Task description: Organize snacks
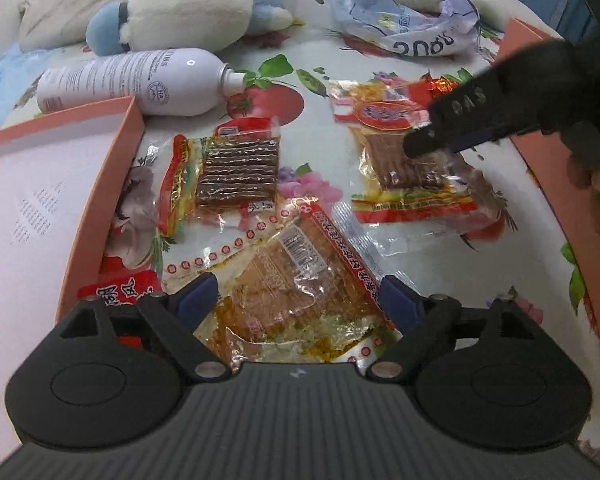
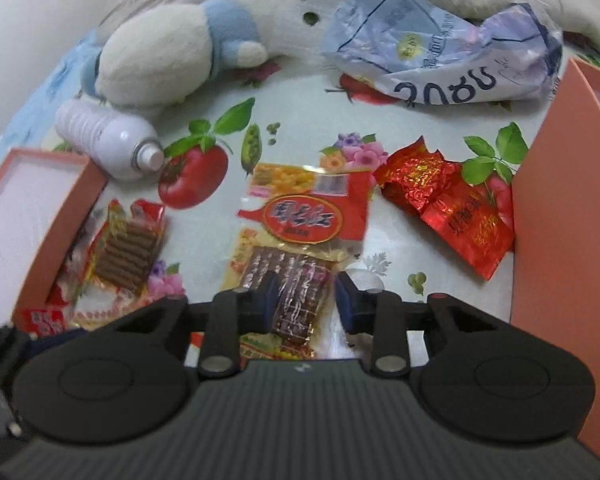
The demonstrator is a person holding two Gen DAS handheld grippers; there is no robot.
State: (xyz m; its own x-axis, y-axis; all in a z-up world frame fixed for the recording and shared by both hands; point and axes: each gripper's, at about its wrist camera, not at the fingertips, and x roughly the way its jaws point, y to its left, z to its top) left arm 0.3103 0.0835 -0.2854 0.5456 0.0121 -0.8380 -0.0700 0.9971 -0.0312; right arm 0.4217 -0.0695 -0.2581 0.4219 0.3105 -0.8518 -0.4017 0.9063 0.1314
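My left gripper [image 1: 296, 296] is open, its blue pads either side of a clear orange snack packet [image 1: 296, 280] lying on the tablecloth. My right gripper [image 2: 306, 300] is open around the lower end of a red and yellow packet of brown strips [image 2: 296, 240]; it also shows in the left wrist view [image 1: 432, 140] over that packet [image 1: 404, 176]. A second packet of brown strips [image 1: 228, 176] lies by the left pink box [image 1: 112, 184], also in the right wrist view [image 2: 124, 256]. A crumpled red foil packet [image 2: 448, 204] lies by the right pink box [image 2: 560, 208].
A white spray bottle [image 1: 140, 80] lies behind the left box. A white and blue plush toy [image 1: 188, 4] and a crumpled bluish plastic bag [image 2: 440, 52] sit at the back. A small red packet [image 1: 120, 288] lies at my left finger.
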